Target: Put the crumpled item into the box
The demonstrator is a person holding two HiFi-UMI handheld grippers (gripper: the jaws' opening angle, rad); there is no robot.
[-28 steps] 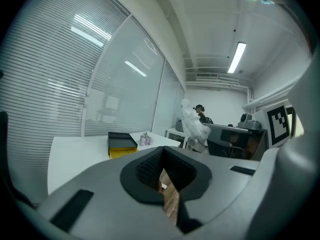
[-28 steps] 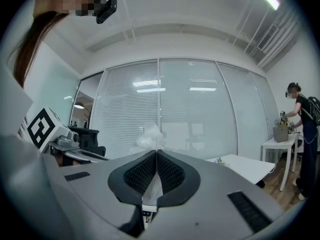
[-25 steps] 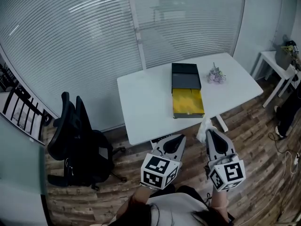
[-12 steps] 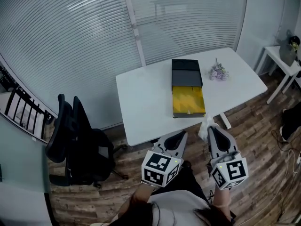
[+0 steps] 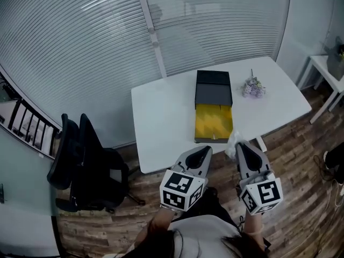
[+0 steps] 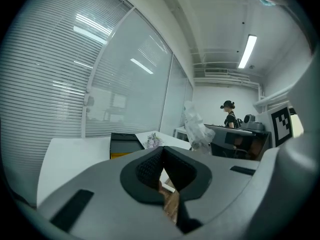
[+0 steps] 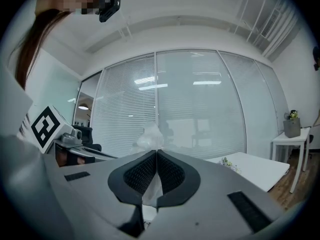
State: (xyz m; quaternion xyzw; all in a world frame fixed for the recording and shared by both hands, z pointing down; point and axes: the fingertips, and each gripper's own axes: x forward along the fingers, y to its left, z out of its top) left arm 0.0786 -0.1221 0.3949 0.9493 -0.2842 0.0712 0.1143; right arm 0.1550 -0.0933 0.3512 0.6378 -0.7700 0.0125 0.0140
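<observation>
Over the last second the surface (image 5: pixel 161 122) and the box (image 5: pixel 214 123) have drawn slightly nearer to both tongs, so the person seems to be closing in. The right tongs (image 5: pixel 240 147) stay clenched on the crumpled item (image 5: pixel 231 142), a white wad held just short of the box's near, yellow-lined end. The left tongs (image 5: pixel 205 151) are clenched on nothing, also short of the box. The carry looks nearly done, but the drop is still to come.
</observation>
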